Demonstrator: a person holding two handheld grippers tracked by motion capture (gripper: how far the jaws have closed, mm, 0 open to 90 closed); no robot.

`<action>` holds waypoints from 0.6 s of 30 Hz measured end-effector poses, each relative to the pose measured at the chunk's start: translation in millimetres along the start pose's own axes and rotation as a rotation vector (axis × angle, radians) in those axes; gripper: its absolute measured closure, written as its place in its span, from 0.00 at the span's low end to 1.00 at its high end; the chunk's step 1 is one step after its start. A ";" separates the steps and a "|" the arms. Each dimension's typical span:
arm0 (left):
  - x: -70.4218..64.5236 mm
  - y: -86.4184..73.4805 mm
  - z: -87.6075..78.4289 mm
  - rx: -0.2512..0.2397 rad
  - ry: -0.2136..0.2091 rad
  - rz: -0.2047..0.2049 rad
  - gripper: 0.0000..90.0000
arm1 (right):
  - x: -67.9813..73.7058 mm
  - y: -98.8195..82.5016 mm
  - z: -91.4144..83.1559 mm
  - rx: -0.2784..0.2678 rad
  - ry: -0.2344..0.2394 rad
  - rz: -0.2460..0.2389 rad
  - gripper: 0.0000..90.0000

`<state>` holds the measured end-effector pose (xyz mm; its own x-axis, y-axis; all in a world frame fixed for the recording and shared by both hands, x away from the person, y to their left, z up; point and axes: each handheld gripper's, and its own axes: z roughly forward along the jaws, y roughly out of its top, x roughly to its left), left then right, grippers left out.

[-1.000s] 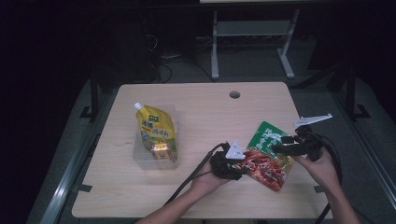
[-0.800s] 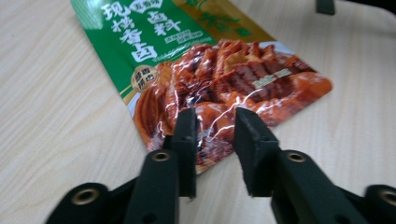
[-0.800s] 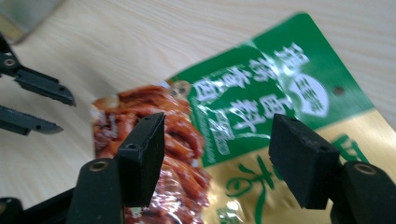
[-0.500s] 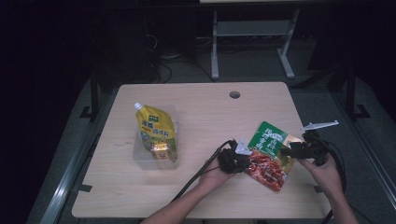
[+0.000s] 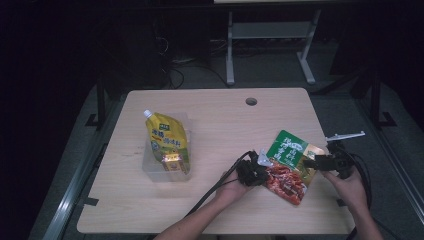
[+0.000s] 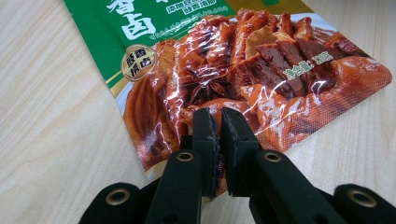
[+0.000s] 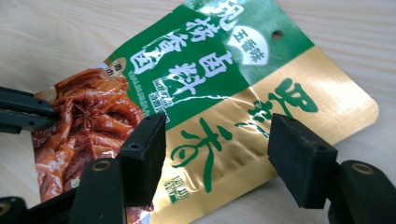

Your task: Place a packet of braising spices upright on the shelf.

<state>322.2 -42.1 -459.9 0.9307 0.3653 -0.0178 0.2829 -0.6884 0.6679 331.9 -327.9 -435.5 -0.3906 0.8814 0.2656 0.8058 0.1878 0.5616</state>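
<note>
A green, gold and red food pouch (image 5: 287, 162) lies flat on the wooden table (image 5: 225, 120) at the front right. Its red end shows braised meat (image 6: 243, 60), its other end green and gold with printed characters (image 7: 224, 70). My left gripper (image 5: 261, 172) is at the pouch's red edge. In the left gripper view its jaws (image 6: 218, 114) are pressed together on that edge. My right gripper (image 5: 310, 163) is at the pouch's gold side, open, and its fingers (image 7: 219, 135) straddle the gold corner without touching. The left gripper (image 7: 23, 114) also enters at the left of the right gripper view.
A yellow spouted pouch (image 5: 167, 140) lies in a clear plastic box (image 5: 150, 167) at the table's left. A cable hole (image 5: 251, 101) sits near the far edge. Cables trail from both grippers toward the front edge. A metal frame (image 5: 270, 35) stands on the floor beyond the table.
The left hand has slid a little right, up to the pouch's red edge. The right gripper has drifted slightly toward the front edge. The pouch has barely moved.
</note>
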 end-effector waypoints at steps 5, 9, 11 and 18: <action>-1.2 -0.2 1.7 0.005 0.008 -0.001 0.94 | -4.9 -1.8 -0.2 0.003 0.001 0.037 0.39; -0.6 0.2 2.1 0.012 0.006 -0.003 0.94 | -9.7 -4.2 -0.6 0.014 -0.006 0.070 0.38; -1.1 0.6 2.0 0.018 0.006 -0.002 0.94 | -12.6 -5.5 -1.0 0.013 -0.007 0.085 0.38; -1.5 1.1 2.4 0.023 0.010 -0.002 0.94 | -22.1 -11.5 -0.6 0.017 -0.012 0.118 0.38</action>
<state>321.7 -44.9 -460.9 0.9279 0.3725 -0.0116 0.2900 -0.7021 0.6503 331.0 -349.8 -447.4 -0.2872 0.9030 0.3195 0.8531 0.0895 0.5139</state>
